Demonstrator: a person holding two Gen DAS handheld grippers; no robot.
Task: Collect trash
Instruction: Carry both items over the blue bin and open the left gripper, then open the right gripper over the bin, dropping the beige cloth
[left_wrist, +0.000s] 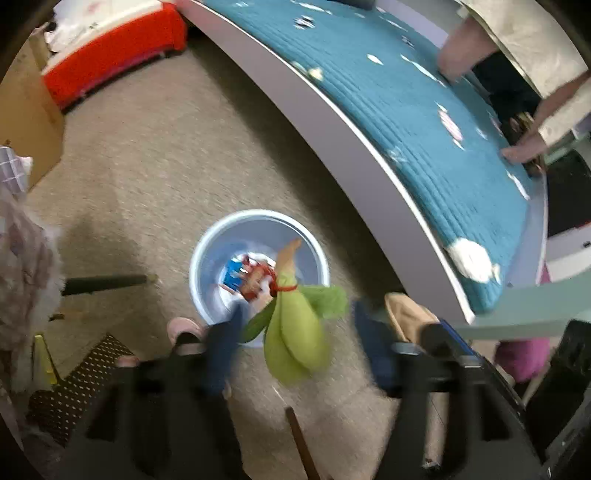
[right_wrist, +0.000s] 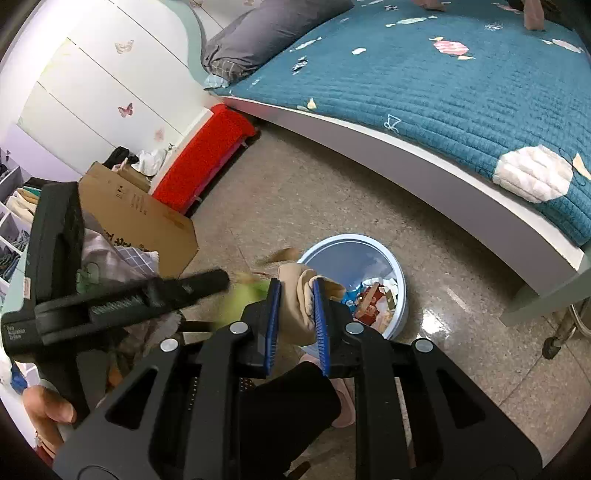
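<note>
Left claw (left_wrist: 295, 350) stands wide, the green husk bundle (left_wrist: 295, 332) loose between its fingers above the blue bin (left_wrist: 207, 254) on the floor; right claw (right_wrist: 297, 314) pinches a beige crumpled wad (right_wrist: 299, 295) beside the bin's rim; both look light, soft, squashable; pinch mid-bulk.

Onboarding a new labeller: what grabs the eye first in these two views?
First, the blurred yellow-green leafy bundle tied with a red band, loose between the open left claw fingers, right over the round pale-blue plastic waste bin on the speckled floor. Next, the right claw, its blue pads shut on a crumpled beige wad beside that bin. Behind both runs the teal quilted bedspread.
</note>
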